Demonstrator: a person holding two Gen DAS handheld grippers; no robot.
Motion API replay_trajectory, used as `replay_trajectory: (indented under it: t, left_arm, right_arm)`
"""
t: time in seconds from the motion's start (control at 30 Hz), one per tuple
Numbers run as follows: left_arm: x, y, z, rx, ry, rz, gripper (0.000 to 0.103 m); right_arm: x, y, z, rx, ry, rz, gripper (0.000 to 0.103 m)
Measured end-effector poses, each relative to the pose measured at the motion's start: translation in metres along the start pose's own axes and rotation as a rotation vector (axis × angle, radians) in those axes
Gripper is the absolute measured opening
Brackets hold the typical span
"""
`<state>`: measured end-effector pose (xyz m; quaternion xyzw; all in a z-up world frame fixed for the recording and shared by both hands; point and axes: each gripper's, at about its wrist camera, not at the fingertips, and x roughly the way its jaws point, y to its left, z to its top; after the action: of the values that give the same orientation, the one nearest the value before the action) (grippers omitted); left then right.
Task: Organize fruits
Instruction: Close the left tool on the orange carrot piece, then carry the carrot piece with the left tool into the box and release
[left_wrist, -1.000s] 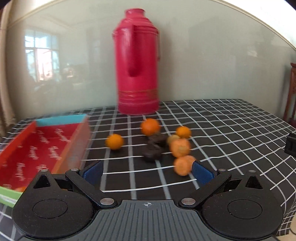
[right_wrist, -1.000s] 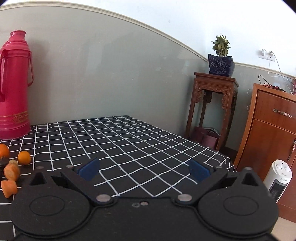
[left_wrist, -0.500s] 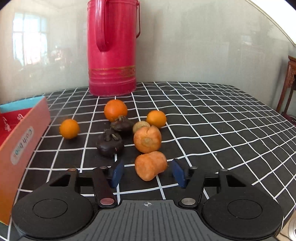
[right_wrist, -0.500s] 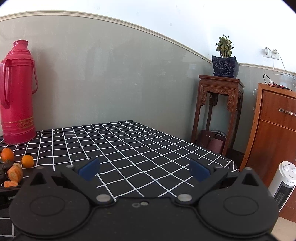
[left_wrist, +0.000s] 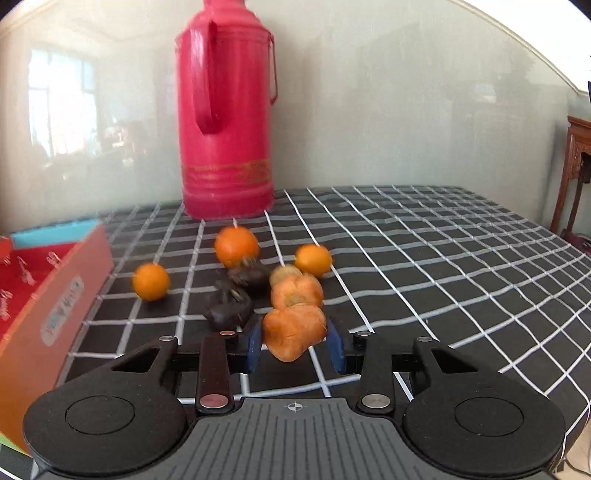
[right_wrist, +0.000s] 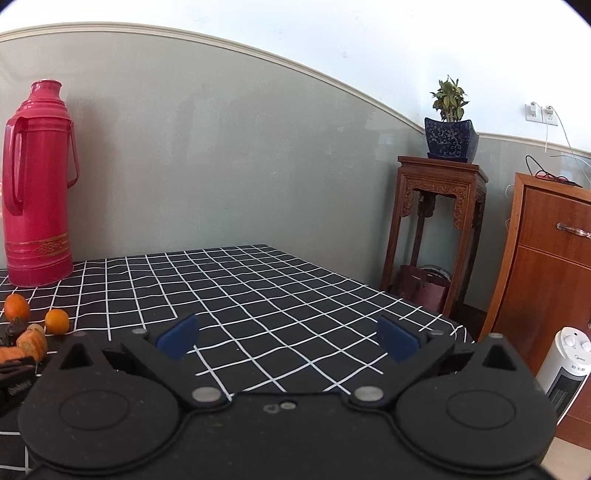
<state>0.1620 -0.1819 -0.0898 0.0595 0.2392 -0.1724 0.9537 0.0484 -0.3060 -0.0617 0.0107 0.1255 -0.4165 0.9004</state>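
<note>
In the left wrist view my left gripper (left_wrist: 295, 345) is shut on a lumpy orange fruit (left_wrist: 294, 329), its blue pads pressing both sides. Just beyond lie a similar orange fruit (left_wrist: 296, 291), two dark mangosteens (left_wrist: 229, 310) (left_wrist: 248, 274), a small tan fruit (left_wrist: 283, 272) and three round oranges (left_wrist: 236, 246) (left_wrist: 313, 259) (left_wrist: 151, 281). A red box (left_wrist: 55, 291) stands at the left. My right gripper (right_wrist: 286, 338) hangs open over bare checked cloth, holding nothing; the fruit cluster (right_wrist: 33, 341) shows at its far left.
A tall red thermos (left_wrist: 225, 122) stands behind the fruit by the wall. The black checked tablecloth (right_wrist: 258, 295) ends at the right, where a wooden plant stand (right_wrist: 439, 221), a cabinet (right_wrist: 550, 273) and a white heater (right_wrist: 569, 365) stand on the floor.
My left gripper moved in toward the fruit and its jaws went from wide open to shut on the nearest lumpy orange fruit. The right gripper stayed open and about where it was.
</note>
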Motion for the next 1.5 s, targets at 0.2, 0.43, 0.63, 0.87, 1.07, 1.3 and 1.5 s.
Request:
replay_trajectory:
  t: [0.2, 0.43, 0.63, 0.87, 1.07, 1.3, 1.5]
  left_arm:
    - [-0.028, 0.028, 0.011, -0.008, -0.092, 0.12, 0.037]
    - [-0.049, 0.089, 0.022, -0.049, -0.132, 0.311, 0.037]
    - [-0.051, 0.147, 0.016, -0.117, -0.057, 0.47, 0.037]
    - [-0.047, 0.193, 0.006, -0.168, 0.051, 0.606, 0.037]
    - [-0.046, 0.21, 0.002, -0.233, 0.118, 0.625, 0.041]
    - [-0.063, 0.211, 0.002, -0.271, 0.063, 0.594, 0.074]
    - [-0.084, 0.221, 0.007, -0.317, 0.007, 0.573, 0.08]
  right_arm:
    - [-0.004, 0.007, -0.001, -0.016, 0.001, 0.018, 0.097]
    - [-0.016, 0.028, -0.002, -0.044, -0.009, 0.079, 0.097]
    - [-0.027, 0.054, -0.003, -0.075, -0.016, 0.148, 0.097]
    - [-0.039, 0.082, -0.005, -0.107, -0.016, 0.223, 0.097]
    - [-0.048, 0.1, -0.006, -0.126, -0.023, 0.288, 0.097]
    - [-0.052, 0.112, -0.007, -0.146, -0.026, 0.382, 0.097]
    - [-0.054, 0.122, -0.007, -0.159, -0.016, 0.439, 0.097]
